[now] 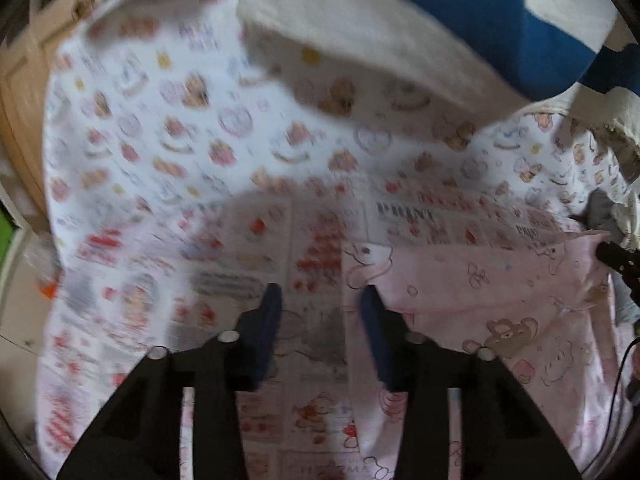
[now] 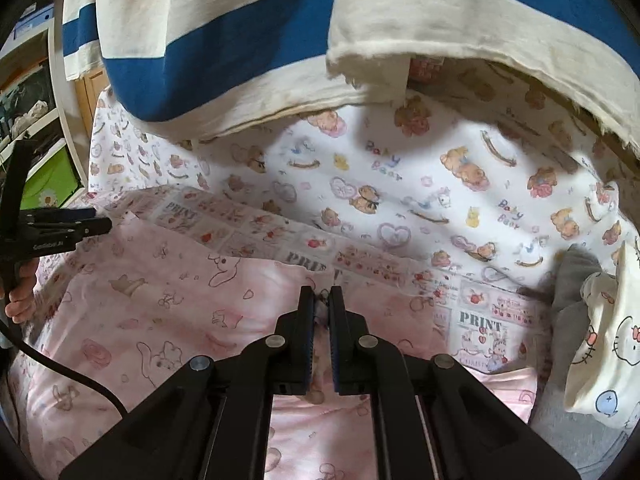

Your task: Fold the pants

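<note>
Two "PRINT" labels (image 2: 480, 325) on cloth (image 2: 472, 320).

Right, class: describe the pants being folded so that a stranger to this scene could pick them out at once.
Start from the white Baby Bear sheet covering the bed. On it lies a cloth with PRINT panels, and over that the pale pink pants, pinched by the right gripper. Only they are pink with faint outline cartoons, unlike the bold coloured prints around them.

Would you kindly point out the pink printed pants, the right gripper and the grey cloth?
Pink printed pants (image 2: 160, 312): right wrist view, flat middle of fabric.
Right gripper (image 2: 322, 298): right wrist view, between fingertips.
Grey cloth (image 2: 574, 280): right wrist view, its upper fold.
</note>
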